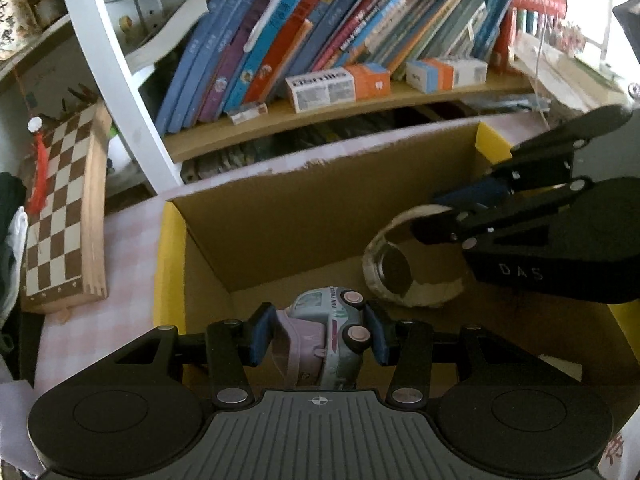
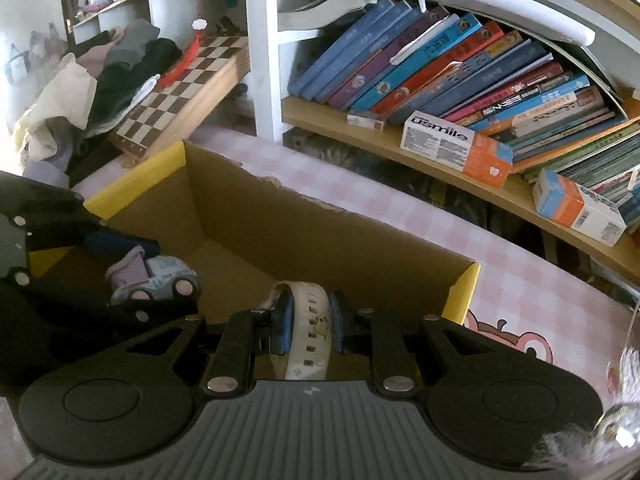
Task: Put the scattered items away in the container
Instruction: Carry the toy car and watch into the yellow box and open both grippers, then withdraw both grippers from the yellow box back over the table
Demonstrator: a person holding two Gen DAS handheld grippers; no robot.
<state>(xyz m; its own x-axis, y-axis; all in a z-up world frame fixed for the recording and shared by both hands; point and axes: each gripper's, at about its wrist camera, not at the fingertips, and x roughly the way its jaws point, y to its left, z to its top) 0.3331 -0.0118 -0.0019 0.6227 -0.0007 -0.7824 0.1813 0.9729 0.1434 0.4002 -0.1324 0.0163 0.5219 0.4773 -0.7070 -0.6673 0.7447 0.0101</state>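
Both claws hang over the open brown cardboard box with yellow flap edges [image 1: 172, 264]. Left claw [image 1: 320, 334] pinches a small pastel toy truck in pale blue and lilac with pink wheel hubs [image 1: 324, 332], its blue-padded fingers [image 1: 262, 334] pressed on either side of the toy, which is tipped on its side with the wheels facing right, above the near left part of the box's inside. Right claw [image 2: 310, 320] grips a cream-white watch with a perforated strap [image 2: 314, 320], the strap pinched between its fingers [image 2: 285, 320]; in the left wrist view the watch's [image 1: 396, 268] round dark face points toward the camera, over the right half of the box and well apart from the truck. From the right wrist view the truck [image 2: 154, 276] sits to the left, held in the other claw [image 2: 120, 264].

Under the box lies a counter covered in pink checked cloth [image 2: 520, 280]. Beyond it stands a white shelf unit with a wooden board [image 1: 320, 116] carrying leaning books [image 1: 280, 52] and two white-and-orange cartons [image 1: 336, 86]. A folded wooden chessboard [image 1: 60, 208] leans at the far left.
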